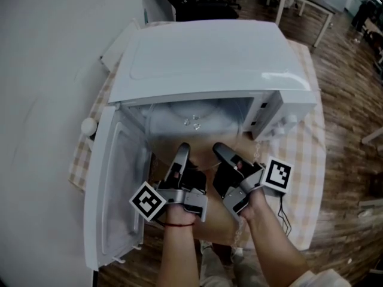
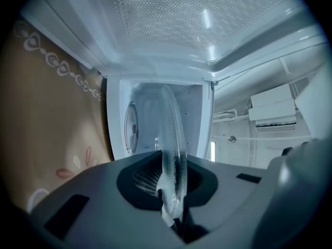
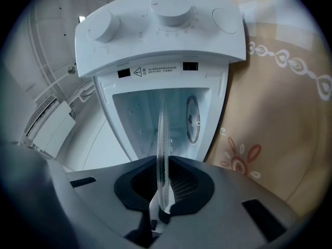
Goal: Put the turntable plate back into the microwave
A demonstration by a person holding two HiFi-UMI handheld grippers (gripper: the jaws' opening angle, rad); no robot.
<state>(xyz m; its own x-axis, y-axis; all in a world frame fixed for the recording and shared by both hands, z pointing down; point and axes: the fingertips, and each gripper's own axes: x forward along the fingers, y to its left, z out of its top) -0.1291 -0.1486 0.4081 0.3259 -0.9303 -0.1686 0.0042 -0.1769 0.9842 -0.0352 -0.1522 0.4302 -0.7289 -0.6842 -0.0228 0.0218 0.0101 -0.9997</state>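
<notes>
The clear glass turntable plate (image 1: pixel 192 122) lies flat and reaches into the cavity of the white microwave (image 1: pixel 203 58). Both grippers hold its near rim. My left gripper (image 1: pixel 182 152) is shut on the rim left of centre, and my right gripper (image 1: pixel 219 151) is shut on it right of centre. The left gripper view has the plate (image 2: pixel 174 149) edge-on between the left gripper's (image 2: pixel 175 214) pads, with the open cavity (image 2: pixel 148 115) ahead. In the right gripper view the plate (image 3: pixel 162 149) runs edge-on from the right gripper (image 3: pixel 158 211) toward the cavity (image 3: pixel 150 118).
The microwave door (image 1: pixel 116 190) hangs open to the left. Its control panel with knobs (image 3: pixel 161 25) sits on the right side. The microwave stands on a table with a checked cloth (image 1: pixel 306 154). Desks and a chair (image 1: pixel 305 2) stand behind on the wooden floor.
</notes>
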